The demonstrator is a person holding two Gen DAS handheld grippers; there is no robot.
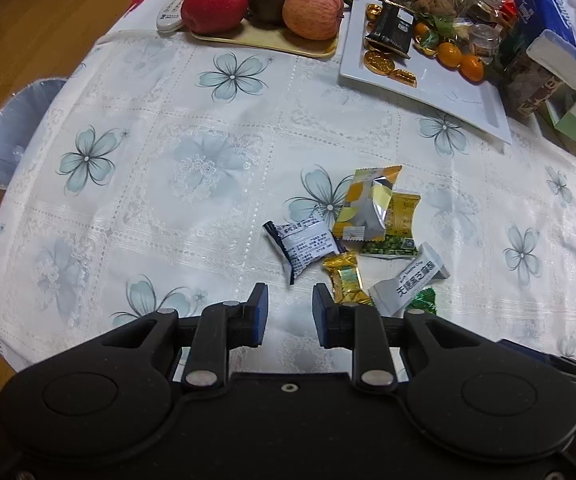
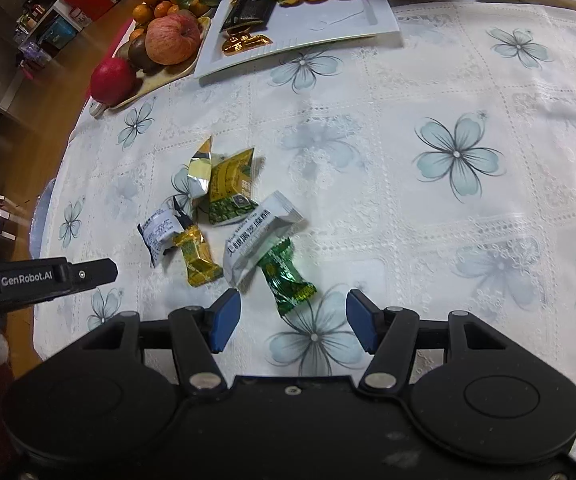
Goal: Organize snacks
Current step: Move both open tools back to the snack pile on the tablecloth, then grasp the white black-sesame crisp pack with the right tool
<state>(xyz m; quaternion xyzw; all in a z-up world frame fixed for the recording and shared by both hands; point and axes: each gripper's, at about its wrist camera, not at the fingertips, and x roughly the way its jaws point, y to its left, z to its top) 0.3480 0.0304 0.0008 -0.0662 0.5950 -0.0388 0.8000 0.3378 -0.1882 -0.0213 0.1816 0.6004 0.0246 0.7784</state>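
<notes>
A loose pile of wrapped snacks lies on the flowered tablecloth (image 1: pixel 191 168): a silver-and-yellow packet (image 1: pixel 368 204), a yellow-green packet (image 1: pixel 400 226), a navy-and-white packet (image 1: pixel 306 246), a gold candy (image 1: pixel 346 280), a white packet (image 1: pixel 408 284) and a green candy (image 1: pixel 422 300). My left gripper (image 1: pixel 290 316) stands open and empty just short of the navy packet and the gold candy. My right gripper (image 2: pixel 294 312) is open wide above the cloth, with the green candy (image 2: pixel 285 276) and the white packet (image 2: pixel 255 236) right ahead of its fingertips. Nothing is between either pair of pads.
A white rectangular plate (image 1: pixel 428 88) at the back holds a black packet (image 1: pixel 392 28), gold coins and small oranges. Beside it a tray (image 1: pixel 271 46) carries apples and kiwis, with a remote control (image 1: pixel 171 12) at its left. Jars and a tissue box (image 1: pixel 548 12) crowd the far right.
</notes>
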